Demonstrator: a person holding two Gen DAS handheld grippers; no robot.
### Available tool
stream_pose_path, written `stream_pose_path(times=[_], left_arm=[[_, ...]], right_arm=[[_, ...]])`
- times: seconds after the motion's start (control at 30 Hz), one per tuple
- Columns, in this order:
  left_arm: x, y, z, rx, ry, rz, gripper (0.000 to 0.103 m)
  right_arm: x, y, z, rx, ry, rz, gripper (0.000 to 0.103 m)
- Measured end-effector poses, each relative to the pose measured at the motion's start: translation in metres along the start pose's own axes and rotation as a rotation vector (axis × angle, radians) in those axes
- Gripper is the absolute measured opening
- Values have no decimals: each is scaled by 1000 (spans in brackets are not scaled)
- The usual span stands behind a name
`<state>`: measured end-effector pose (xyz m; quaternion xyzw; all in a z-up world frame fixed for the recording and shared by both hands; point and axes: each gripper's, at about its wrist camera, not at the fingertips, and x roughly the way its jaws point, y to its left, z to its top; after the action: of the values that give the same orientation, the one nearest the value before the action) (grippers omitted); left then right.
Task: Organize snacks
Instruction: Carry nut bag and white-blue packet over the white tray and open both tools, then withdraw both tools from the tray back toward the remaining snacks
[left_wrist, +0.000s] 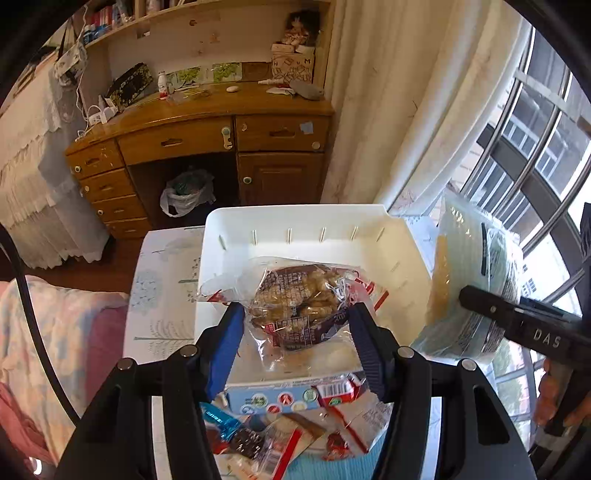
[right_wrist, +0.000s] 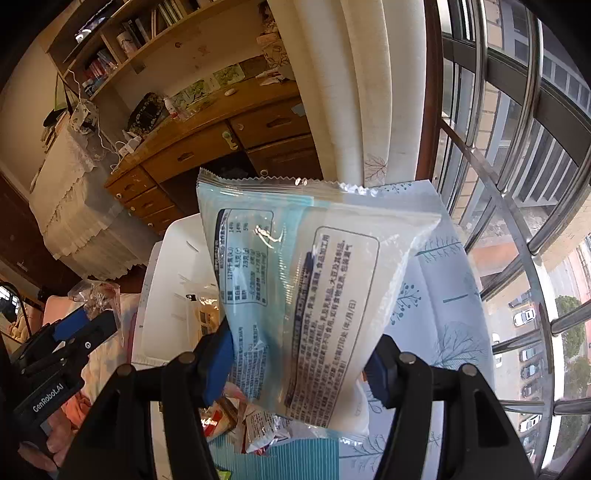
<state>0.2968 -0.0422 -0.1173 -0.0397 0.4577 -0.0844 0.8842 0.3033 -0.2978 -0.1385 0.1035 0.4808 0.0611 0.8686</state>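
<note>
While both jaws pinch packets | white bin (left_wrist: 295, 221) below (loose snacks (left_wrist: 280, 435) nearby)

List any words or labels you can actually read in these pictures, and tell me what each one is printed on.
"DAS": white letters on the black body of the right gripper.
"GenRobot.AI": white letters on the black body of the left gripper.
Pale blue snack packet: panels of small Chinese print and a nutrition table, too small and warped to read reliably.
Clear snack bag: dark printed label, too blurred to read.
Loose wrappers: print unreadable.
</note>
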Motion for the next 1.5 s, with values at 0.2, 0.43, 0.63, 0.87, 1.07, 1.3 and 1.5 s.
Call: stream_pose_path(times=[0.2, 0.43, 0.63, 0.87, 1.07, 1.3, 1.5], left_arm=[[16, 11, -2, -75, -27, -38, 58], [19, 19, -2, -98, -12, -57, 83], [7, 23, -8, -117, -11, -76, 85], [-21, 34, -22, -120, -35, -92, 85], [-44, 48, -36, -113, -34, -104, 85], [-69, 69, -59, -95, -16, -128, 85], [-87, 88, -76, -62, -11, -152, 85]], right_arm=[[12, 6, 1, -19, -5, 18, 63], [19, 4, 1, 13, 3, 22, 74], [8, 6, 2, 34, -36, 15, 95], [-8, 15, -9, 55, -60, 18, 95], [-25, 29, -27, 73, -82, 13, 95], [-39, 49, -56, 100, -91, 1, 95], [-49, 67, -79, 119, -102, -17, 95]])
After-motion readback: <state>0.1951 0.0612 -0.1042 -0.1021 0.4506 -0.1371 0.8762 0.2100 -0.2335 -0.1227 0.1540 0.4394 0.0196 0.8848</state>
